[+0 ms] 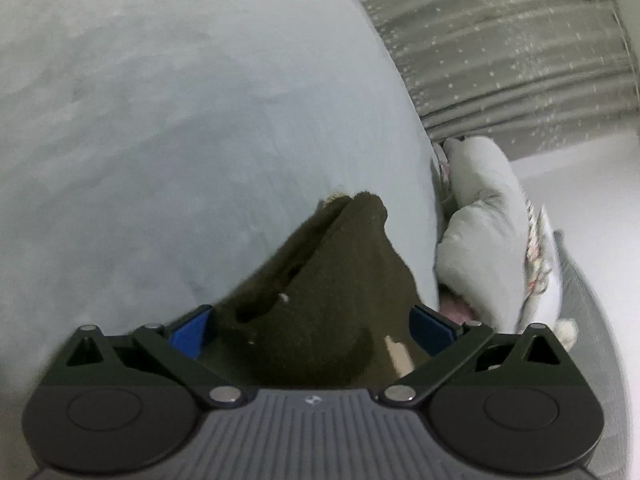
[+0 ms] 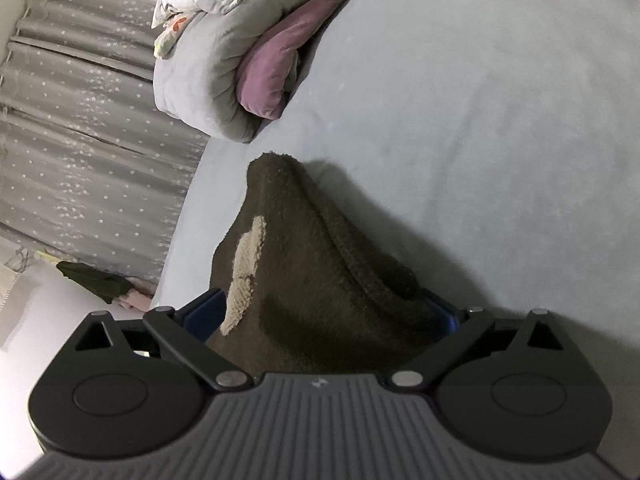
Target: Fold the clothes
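Note:
A dark olive-brown fleecy garment [image 1: 320, 292] with a beige patch fills the space between the blue pads of my left gripper [image 1: 312, 328]. Its bunched end rises above the pale blue bedsheet [image 1: 180, 140]. In the right wrist view the same kind of dark garment [image 2: 320, 280], with a beige patch [image 2: 246, 276], is held between the blue pads of my right gripper [image 2: 324, 316] and hangs over the sheet [image 2: 480, 120]. Both sets of fingers stand wide apart with cloth bunched between them, and the fingertips are hidden by it.
A rolled grey duvet [image 2: 200, 60] with a purple lining [image 2: 276, 72] lies at the head of the bed; it also shows in the left wrist view [image 1: 488, 232]. Grey star-patterned curtains [image 2: 80, 140] hang beside the bed. A dark green cloth [image 2: 96, 282] lies on the floor.

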A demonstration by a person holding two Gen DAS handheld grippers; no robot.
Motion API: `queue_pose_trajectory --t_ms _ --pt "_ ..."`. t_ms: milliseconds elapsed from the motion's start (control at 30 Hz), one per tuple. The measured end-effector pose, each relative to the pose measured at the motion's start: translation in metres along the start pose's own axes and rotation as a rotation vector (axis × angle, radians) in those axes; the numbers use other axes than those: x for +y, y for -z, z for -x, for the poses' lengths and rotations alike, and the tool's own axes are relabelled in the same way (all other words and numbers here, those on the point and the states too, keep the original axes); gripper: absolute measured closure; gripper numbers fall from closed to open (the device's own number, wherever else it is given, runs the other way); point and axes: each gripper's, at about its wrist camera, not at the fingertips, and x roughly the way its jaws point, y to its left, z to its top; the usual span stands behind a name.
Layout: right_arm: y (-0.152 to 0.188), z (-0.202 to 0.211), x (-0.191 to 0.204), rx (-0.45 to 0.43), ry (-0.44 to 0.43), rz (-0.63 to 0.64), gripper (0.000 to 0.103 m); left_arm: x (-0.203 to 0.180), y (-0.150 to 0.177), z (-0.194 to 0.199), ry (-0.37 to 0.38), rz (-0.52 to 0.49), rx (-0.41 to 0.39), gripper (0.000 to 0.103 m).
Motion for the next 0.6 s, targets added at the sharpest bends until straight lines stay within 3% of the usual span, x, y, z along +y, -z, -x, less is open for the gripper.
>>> queue_pose_trajectory --t_ms 67,167,200,267,300,333,433,467,600 --pt "0.001 -0.002 0.001 -0.009 0.001 0.004 0.001 -0.015 0.006 -0.007 -0.039 -0.101 -0.007 0.007" --pt "-0.001 -0.009 0.006 0.001 0.004 0.047 0.004 -0.029 0.01 -0.018 -0.089 -0.18 0.008 0.049" --pt "-0.003 -0.01 0.007 0.004 0.039 0.066 0.029 -0.032 0.011 -0.019 -0.089 -0.204 0.017 0.056" --pt "-0.007 -0.01 0.003 0.017 0.059 0.054 0.061 -0.039 0.013 -0.014 -0.111 -0.264 0.022 0.062" --pt "-0.01 -0.01 -0.001 0.026 0.046 0.026 0.064 -0.048 0.01 -0.013 -0.141 -0.289 0.039 0.063" --pt "-0.011 -0.01 -0.001 0.025 0.045 0.027 0.067 -0.058 0.006 -0.012 -0.174 -0.315 0.058 0.064" --pt "-0.01 0.01 0.035 -0.042 0.034 0.213 0.07 -0.083 -0.013 -0.007 -0.226 -0.333 0.092 0.066" --pt "-0.009 0.016 0.047 -0.063 0.027 0.272 0.07 -0.094 -0.019 0.002 -0.221 -0.35 0.074 0.066" --pt "-0.012 0.045 0.074 -0.101 -0.059 0.316 0.071 -0.142 -0.039 0.038 -0.186 -0.415 0.005 0.067"
